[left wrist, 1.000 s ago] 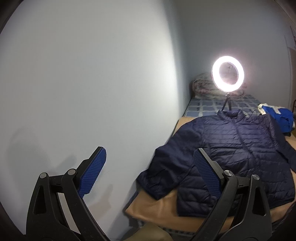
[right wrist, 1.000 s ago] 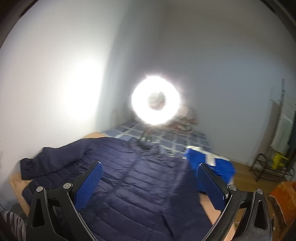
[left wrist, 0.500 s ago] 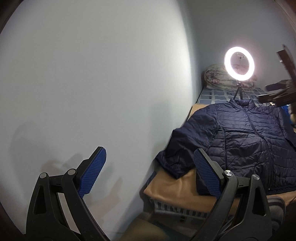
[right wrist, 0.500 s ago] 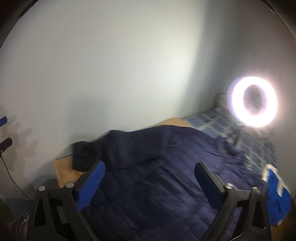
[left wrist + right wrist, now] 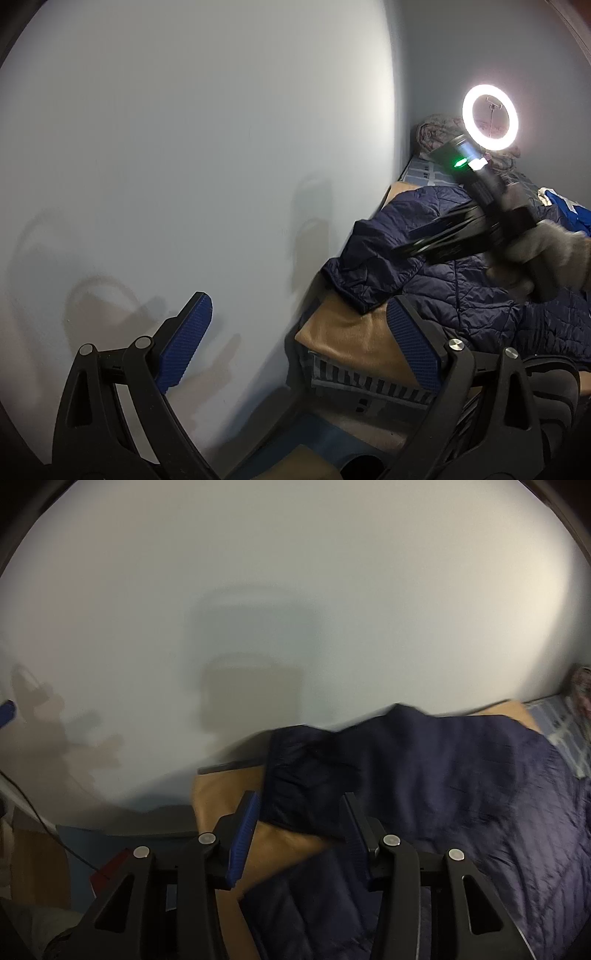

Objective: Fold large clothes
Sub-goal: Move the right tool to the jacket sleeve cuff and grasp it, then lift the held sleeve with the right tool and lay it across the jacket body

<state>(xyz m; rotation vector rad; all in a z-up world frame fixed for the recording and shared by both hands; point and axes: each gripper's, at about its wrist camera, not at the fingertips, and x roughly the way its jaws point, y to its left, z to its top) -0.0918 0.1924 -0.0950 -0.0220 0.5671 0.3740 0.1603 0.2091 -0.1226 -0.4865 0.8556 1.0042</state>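
A navy quilted jacket (image 5: 436, 273) lies spread on the tan-covered bed (image 5: 347, 336), with one sleeve (image 5: 306, 775) stretched toward the wall. My left gripper (image 5: 299, 314) is open and holds nothing; it hangs off the bed's near corner, facing the wall. A gloved hand (image 5: 554, 254) holds my right gripper (image 5: 406, 242) low over that sleeve. In the right wrist view the right gripper (image 5: 301, 812) has its jaws closing, with the sleeve's cuff end between the pads (image 5: 243, 834). A gap still shows on both sides. The picture is blurred.
The pale wall (image 5: 184, 166) runs close along the bed's left side. A lit ring light (image 5: 490, 122) on a stand and a rolled blanket (image 5: 432, 129) sit at the bed's far end. A bright blue garment (image 5: 569, 210) lies beyond the jacket. A dark cable (image 5: 33, 805) hangs at the left.
My right gripper swung from facing the ring light down onto the sleeve by the wall, its jaws narrowing. It has come into the left wrist view. My left gripper sank lower.
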